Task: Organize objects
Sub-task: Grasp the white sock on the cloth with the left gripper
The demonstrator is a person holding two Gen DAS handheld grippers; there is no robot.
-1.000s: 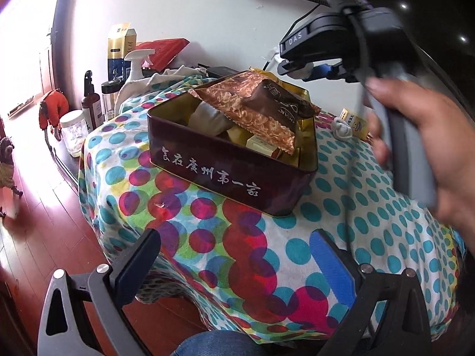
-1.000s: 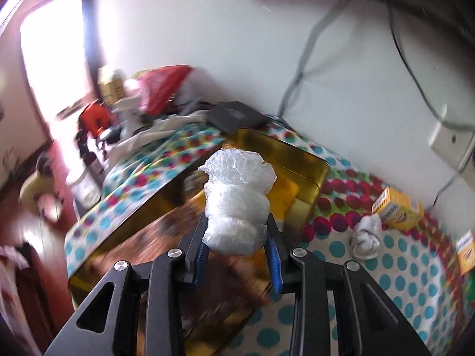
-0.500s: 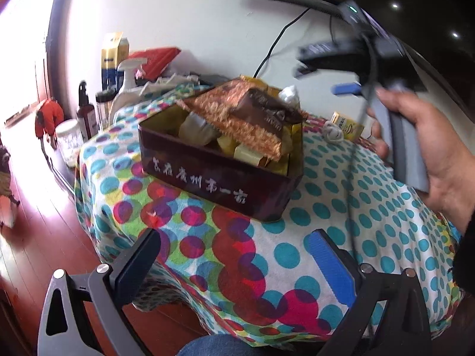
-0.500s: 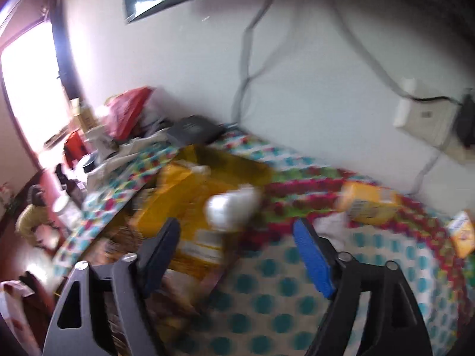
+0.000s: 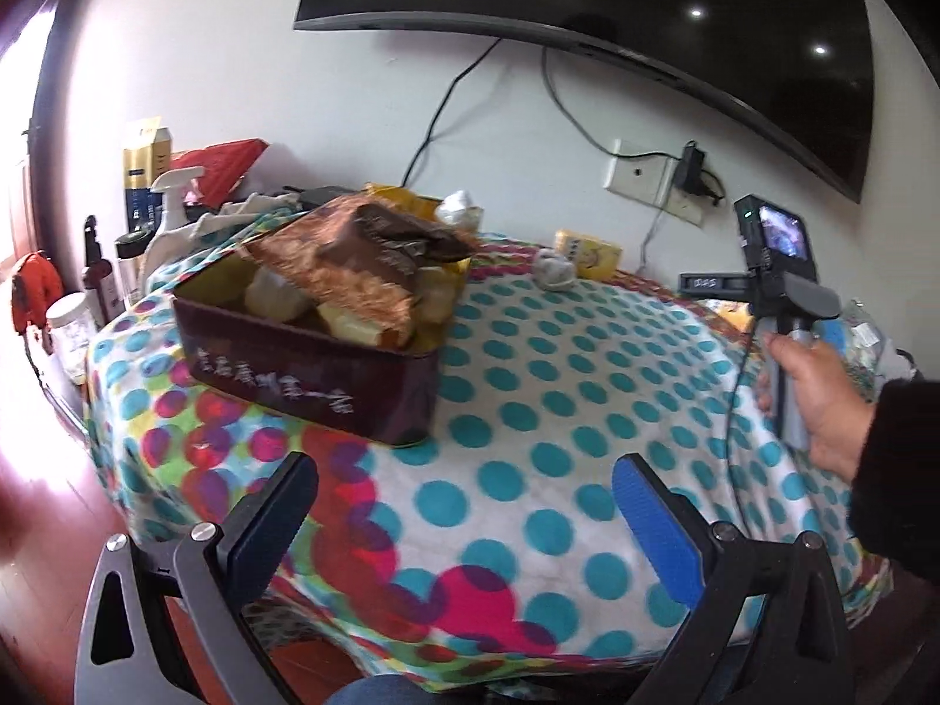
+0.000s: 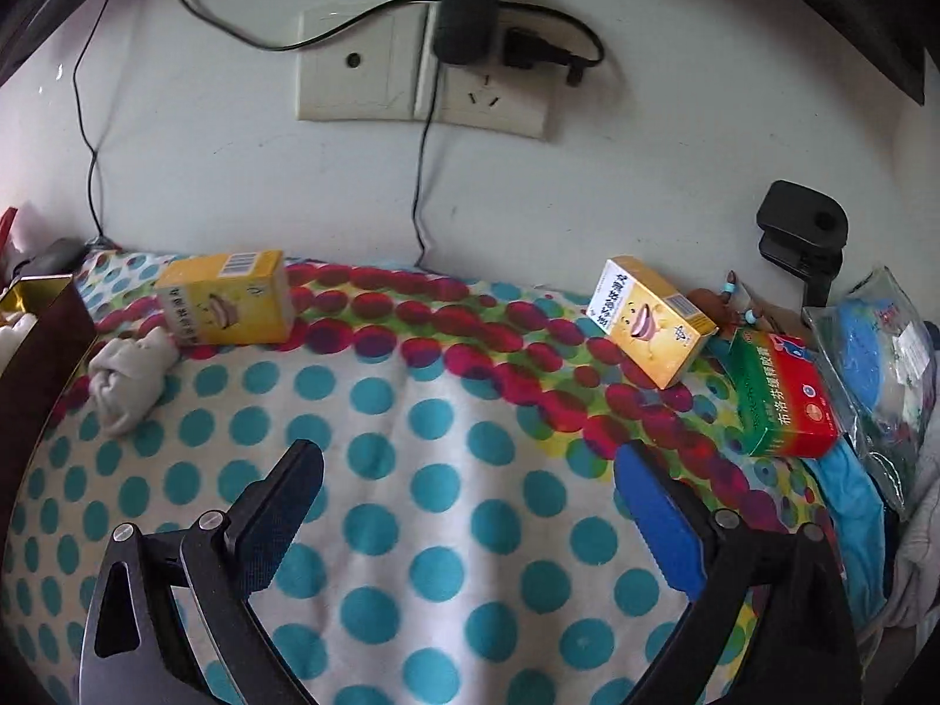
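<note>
A dark red tin box (image 5: 305, 376) sits on the polka-dot cloth (image 5: 558, 411), filled with a brown snack bag (image 5: 364, 258) and pale packets. A white plastic bundle (image 5: 459, 208) lies at its far corner. My left gripper (image 5: 464, 505) is open and empty, hovering near the table's front edge. My right gripper (image 6: 467, 493) is open and empty over the cloth. Ahead of it lie two yellow boxes (image 6: 226, 305) (image 6: 652, 323), a green-and-red box (image 6: 784, 399) and a rolled grey sock (image 6: 132, 379).
Bottles and a spray bottle (image 5: 170, 200) stand at the table's far left. A wall socket (image 6: 423, 76) with cables is behind. A plastic bag (image 6: 881, 364) and blue cloth lie at the right edge. The tin's corner (image 6: 35, 341) shows on the left.
My right gripper opened and let go of the white plastic bundle at the tin, then swung right toward the boxes. My left gripper pulled back slightly.
</note>
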